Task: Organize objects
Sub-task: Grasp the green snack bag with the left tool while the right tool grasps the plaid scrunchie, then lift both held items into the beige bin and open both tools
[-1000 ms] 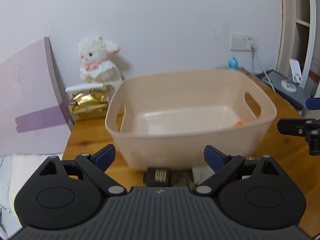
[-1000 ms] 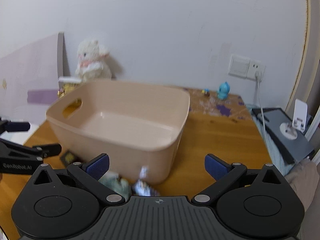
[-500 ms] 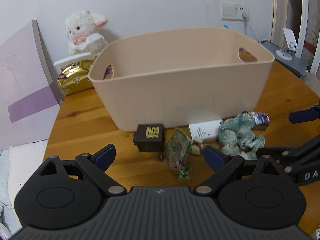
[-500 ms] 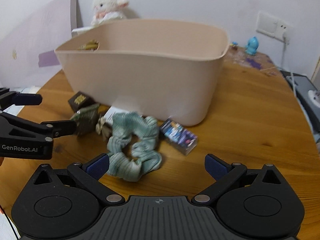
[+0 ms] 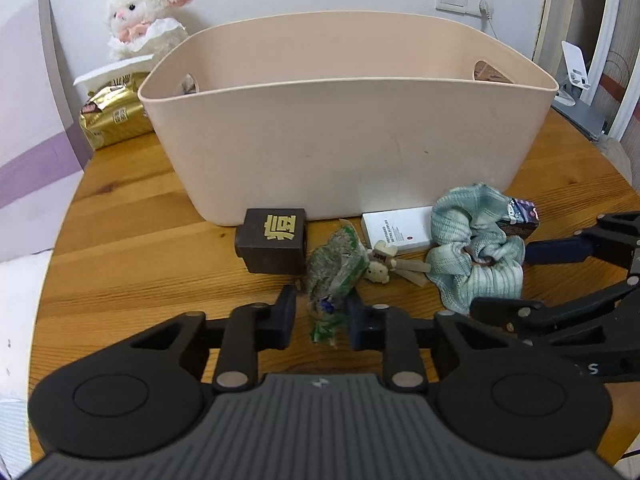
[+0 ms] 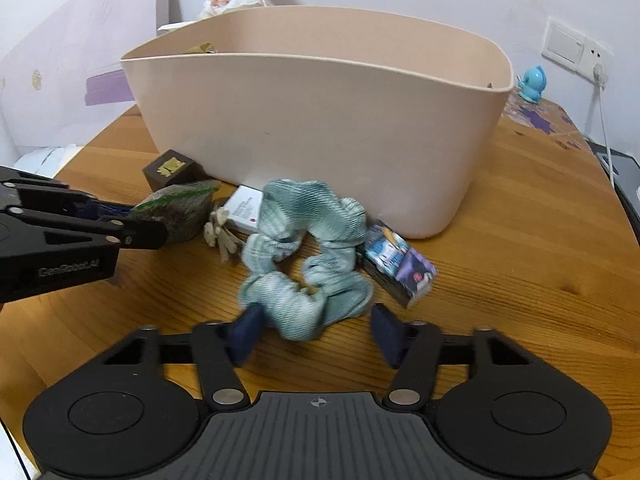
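A beige plastic bin (image 5: 348, 128) stands on the wooden table (image 5: 132, 248). Small objects lie before it: a dark cube with a gold character (image 5: 274, 245), a green packet (image 5: 334, 272), a tiny bear figure (image 5: 380, 266), a white card box (image 5: 396, 232), a teal scrunchie (image 5: 476, 248) and a small printed box (image 5: 522, 218). My left gripper (image 5: 320, 322) is narrowed around the packet's near end. My right gripper (image 6: 316, 334) is half closed around the scrunchie's (image 6: 304, 256) near edge. The bin (image 6: 320, 120) fills the back of the right wrist view.
A white plush lamb (image 5: 144, 16) and a gold bag (image 5: 116, 116) sit behind the bin at left. A purple board (image 5: 28, 140) leans at the far left. A blue toy bird (image 6: 532, 84) stands at the table's back right.
Both grippers have dropped from above the bin to table level in front of it. Both sets of fingers have narrowed, the left around the green packet, the right around the scrunchie.
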`<state>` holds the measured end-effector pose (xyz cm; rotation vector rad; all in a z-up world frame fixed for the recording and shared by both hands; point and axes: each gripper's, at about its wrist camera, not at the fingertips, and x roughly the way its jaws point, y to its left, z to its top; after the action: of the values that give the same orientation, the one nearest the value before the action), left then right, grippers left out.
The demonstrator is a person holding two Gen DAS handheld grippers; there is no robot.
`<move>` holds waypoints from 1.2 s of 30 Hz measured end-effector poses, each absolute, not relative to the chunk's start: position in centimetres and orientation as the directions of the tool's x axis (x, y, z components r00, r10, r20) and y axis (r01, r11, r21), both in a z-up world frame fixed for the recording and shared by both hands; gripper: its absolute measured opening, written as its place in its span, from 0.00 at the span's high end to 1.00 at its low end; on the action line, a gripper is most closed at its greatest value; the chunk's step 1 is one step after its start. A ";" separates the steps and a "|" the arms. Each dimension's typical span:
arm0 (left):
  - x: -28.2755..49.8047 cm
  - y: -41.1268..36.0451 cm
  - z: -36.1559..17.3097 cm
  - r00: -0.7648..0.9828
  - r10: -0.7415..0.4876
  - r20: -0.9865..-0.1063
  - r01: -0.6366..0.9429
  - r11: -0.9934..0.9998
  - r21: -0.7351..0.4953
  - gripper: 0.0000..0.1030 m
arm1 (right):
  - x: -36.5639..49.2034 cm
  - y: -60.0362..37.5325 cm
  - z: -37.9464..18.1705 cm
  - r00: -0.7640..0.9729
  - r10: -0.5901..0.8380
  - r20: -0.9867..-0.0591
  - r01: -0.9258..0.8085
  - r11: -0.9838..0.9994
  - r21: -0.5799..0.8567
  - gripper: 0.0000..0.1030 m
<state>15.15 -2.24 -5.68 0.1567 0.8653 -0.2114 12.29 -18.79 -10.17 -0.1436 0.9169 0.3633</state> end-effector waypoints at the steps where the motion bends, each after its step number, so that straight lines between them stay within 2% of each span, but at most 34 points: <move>1: 15.2 -2.2 -5.7 0.628 -0.125 -0.769 0.250 0.967 0.048 0.84 | 12.2 -18.8 -10.0 0.553 0.249 -0.795 -0.368 0.929 0.035 0.65; 2: 15.1 -2.2 -5.7 0.629 -0.126 -0.767 0.252 0.967 0.048 0.87 | 12.2 -18.8 -10.0 0.552 0.252 -0.794 -0.371 0.928 0.036 0.75; 3: 15.0 -2.3 -5.7 0.632 -0.126 -0.765 0.255 0.966 0.051 0.87 | 12.1 -18.7 -9.9 0.551 0.256 -0.794 -0.378 0.925 0.036 0.80; 4: 15.0 -2.4 -5.6 0.634 -0.127 -0.763 0.258 0.965 0.054 0.87 | 12.1 -18.7 -9.9 0.550 0.261 -0.793 -0.384 0.923 0.037 0.91; 19: 12.6 -2.3 -3.3 0.675 -0.146 -0.724 0.265 0.963 0.053 0.89 | 8.9 -20.4 -7.0 0.614 0.295 -0.732 -0.408 0.913 0.026 0.95; 28: 10.1 -1.2 1.0 0.750 -0.156 -0.643 0.251 0.966 0.058 0.89 | 6.2 -22.3 -0.9 0.718 0.326 -0.615 -0.412 0.911 0.003 0.95; 36: 10.0 -0.7 5.7 0.823 -0.147 -0.549 0.223 0.972 0.074 0.89 | 7.3 -23.4 3.8 0.792 0.320 -0.520 -0.378 0.926 -0.006 0.95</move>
<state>10.05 -0.67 5.69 0.1371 0.5723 -0.1977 7.30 -23.40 3.82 -0.1117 0.5393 0.3768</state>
